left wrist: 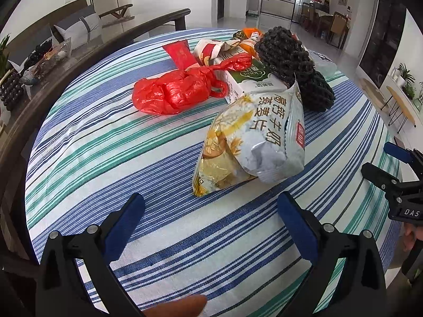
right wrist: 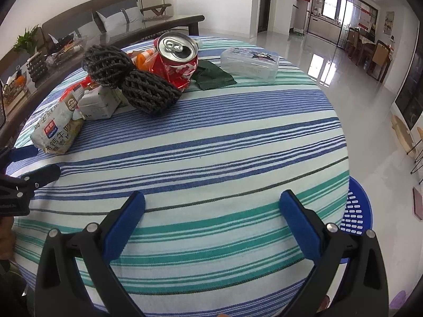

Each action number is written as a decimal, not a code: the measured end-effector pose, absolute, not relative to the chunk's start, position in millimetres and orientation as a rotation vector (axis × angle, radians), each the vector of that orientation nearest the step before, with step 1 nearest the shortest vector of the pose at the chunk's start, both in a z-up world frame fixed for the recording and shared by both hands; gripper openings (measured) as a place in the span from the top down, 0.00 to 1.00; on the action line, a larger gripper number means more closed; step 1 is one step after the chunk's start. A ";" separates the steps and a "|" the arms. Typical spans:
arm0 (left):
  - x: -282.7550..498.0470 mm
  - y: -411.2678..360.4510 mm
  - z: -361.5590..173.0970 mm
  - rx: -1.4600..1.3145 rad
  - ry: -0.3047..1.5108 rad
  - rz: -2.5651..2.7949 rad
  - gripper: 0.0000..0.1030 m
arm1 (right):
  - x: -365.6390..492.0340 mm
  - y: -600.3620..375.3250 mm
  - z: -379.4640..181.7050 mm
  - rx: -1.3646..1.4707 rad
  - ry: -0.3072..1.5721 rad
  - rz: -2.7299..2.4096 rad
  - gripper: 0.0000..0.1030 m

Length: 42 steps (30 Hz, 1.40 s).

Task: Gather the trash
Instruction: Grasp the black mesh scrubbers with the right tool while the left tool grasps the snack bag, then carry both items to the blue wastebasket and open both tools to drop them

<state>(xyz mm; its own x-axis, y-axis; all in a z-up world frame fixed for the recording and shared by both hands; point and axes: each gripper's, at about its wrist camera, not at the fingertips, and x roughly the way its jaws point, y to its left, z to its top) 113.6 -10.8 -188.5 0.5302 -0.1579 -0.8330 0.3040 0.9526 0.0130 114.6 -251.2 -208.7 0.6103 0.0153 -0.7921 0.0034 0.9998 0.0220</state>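
Trash lies in a pile on the striped tablecloth [left wrist: 105, 145]. In the left wrist view I see a cereal bag [left wrist: 253, 142], a red plastic bag [left wrist: 174, 92], a milk carton [left wrist: 246, 79] and dark foam nets [left wrist: 290, 60]. My left gripper [left wrist: 211, 206] is open and empty, just short of the cereal bag. The right wrist view shows the cereal bag [right wrist: 56, 126], the carton [right wrist: 101, 100], the foam nets [right wrist: 148, 92] and a crushed red can [right wrist: 177, 58]. My right gripper [right wrist: 211, 203] is open and empty over bare cloth, well short of the pile.
A clear plastic box [right wrist: 249, 63] and a dark green cloth [right wrist: 214, 75] lie at the far side. A blue perforated basket [right wrist: 355, 211] stands beside the table at right. A wooden bench with cushions [right wrist: 116, 18] runs behind.
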 end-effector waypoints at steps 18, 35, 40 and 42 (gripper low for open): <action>135.8 -41.3 -163.4 0.357 0.808 -0.567 0.13 | 215.1 -191.8 -178.1 -0.424 0.835 0.449 0.43; 135.1 -72.3 -108.2 0.147 0.839 -0.688 0.62 | 148.1 -344.5 -119.9 0.193 0.879 0.414 0.67; 129.8 -155.2 -79.1 0.169 0.806 -0.823 0.62 | 117.2 -465.5 -128.0 0.342 0.890 0.102 0.67; 130.6 -200.1 -74.7 0.186 0.813 -0.872 0.62 | 102.5 -510.5 -138.5 0.418 0.910 -0.001 0.67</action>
<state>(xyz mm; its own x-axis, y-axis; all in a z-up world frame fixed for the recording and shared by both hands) 130.6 -200.1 -74.7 0.3718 -0.6087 -0.7009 0.7421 0.6485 -0.1696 102.5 -510.5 -138.5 0.6196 0.1739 -0.7654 0.1754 0.9198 0.3510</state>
